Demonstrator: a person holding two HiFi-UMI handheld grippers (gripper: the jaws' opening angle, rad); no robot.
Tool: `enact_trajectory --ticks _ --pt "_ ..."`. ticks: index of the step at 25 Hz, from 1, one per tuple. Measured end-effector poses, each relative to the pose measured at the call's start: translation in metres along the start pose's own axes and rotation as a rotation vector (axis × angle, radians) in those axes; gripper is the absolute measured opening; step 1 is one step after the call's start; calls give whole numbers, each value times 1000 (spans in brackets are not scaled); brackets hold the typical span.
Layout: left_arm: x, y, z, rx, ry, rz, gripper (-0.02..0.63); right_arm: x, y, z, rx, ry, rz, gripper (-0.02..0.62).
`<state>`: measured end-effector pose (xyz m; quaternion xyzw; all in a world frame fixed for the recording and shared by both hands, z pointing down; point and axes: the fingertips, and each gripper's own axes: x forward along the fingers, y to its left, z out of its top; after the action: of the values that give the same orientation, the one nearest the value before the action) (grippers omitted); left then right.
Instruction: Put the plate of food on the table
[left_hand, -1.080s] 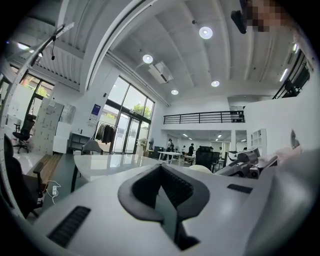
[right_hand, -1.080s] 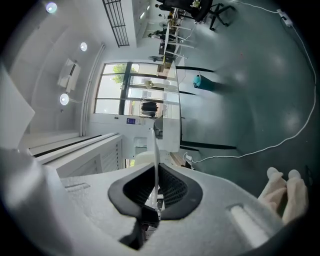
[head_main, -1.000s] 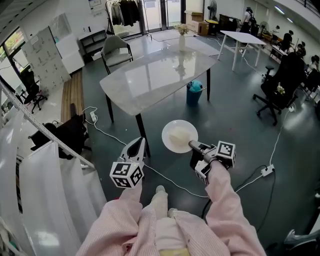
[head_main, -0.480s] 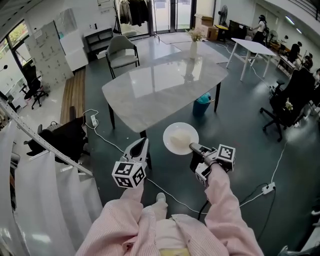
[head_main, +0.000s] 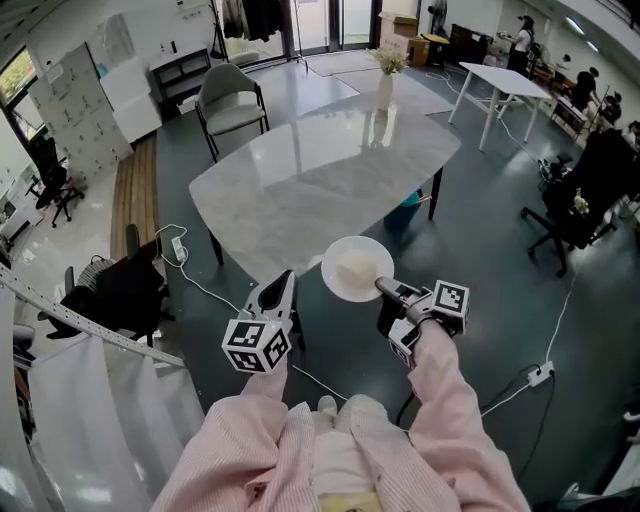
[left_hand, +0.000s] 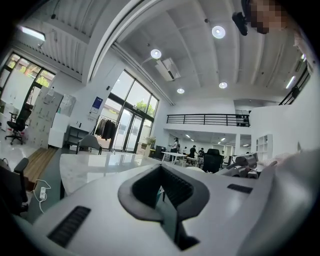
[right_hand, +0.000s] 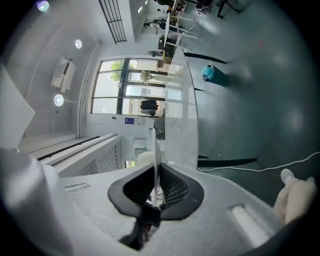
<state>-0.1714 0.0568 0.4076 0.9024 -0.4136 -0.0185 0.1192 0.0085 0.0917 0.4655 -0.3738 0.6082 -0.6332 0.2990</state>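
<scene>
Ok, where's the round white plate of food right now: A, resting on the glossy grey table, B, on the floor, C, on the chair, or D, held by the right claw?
D: the right claw pinches the rim of the round white plate, holding it in the air.

plate carried forward, now overlapping the near edge of the table, table drawn closer

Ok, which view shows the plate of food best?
Head view: the whole plate and its pale food from above, rim pinched by the right gripper. Right gripper view shows it only edge-on; left gripper view doesn't clearly show it.
</scene>
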Motion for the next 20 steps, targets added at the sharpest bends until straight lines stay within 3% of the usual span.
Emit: enact_trajectory --ticks 12,20 --pt "57 40 -10 -24 20 12 -5 50 -17 50 2 2 9 20" --pt "150 69 -9 -52 35 52 -5 114 -21 130 -1 57 -1 20"
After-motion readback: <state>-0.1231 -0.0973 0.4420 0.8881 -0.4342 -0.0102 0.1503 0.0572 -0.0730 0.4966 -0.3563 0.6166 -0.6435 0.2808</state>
